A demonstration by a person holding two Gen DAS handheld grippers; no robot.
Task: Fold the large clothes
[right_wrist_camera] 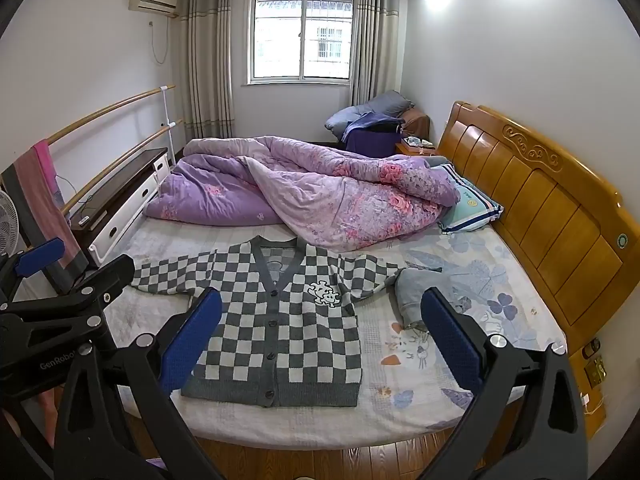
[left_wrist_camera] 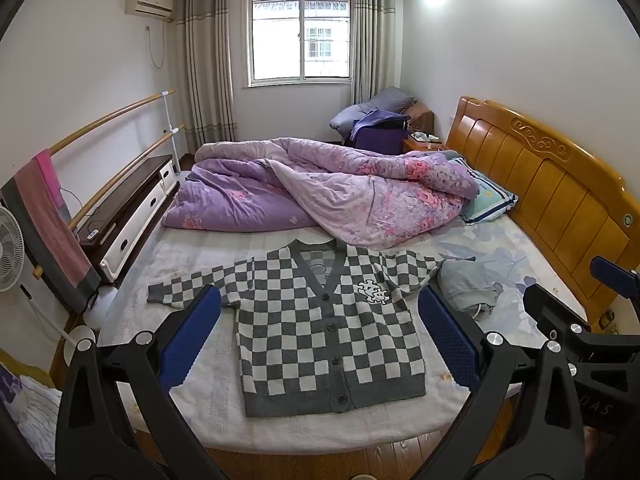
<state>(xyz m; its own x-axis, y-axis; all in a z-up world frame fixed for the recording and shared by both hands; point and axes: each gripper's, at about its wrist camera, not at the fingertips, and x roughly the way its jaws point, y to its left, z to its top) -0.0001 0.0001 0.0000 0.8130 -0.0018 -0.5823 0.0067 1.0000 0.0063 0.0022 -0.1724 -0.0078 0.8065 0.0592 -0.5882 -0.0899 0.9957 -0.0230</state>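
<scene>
A grey-and-white checked cardigan [left_wrist_camera: 320, 332] [right_wrist_camera: 280, 320] lies flat and face up on the bed, buttoned, with both sleeves spread out sideways. My left gripper [left_wrist_camera: 318, 294] hovers open above the near edge of the bed, and the cardigan shows between its blue pads [left_wrist_camera: 192, 332]. To its right, my right gripper [right_wrist_camera: 320, 296] is also open and holds nothing. Its pads [right_wrist_camera: 448, 332] frame the cardigan's right half and the sheet. Neither gripper touches the cloth.
A small folded grey-blue garment [left_wrist_camera: 468, 288] [right_wrist_camera: 412, 296] lies at the cardigan's right sleeve. A rumpled purple quilt [left_wrist_camera: 320, 188] and a pillow [left_wrist_camera: 488, 196] fill the far half of the bed. The wooden headboard [left_wrist_camera: 540, 184] stands to the right; a low cabinet [left_wrist_camera: 128, 208] and fan [left_wrist_camera: 8, 252] are on the left.
</scene>
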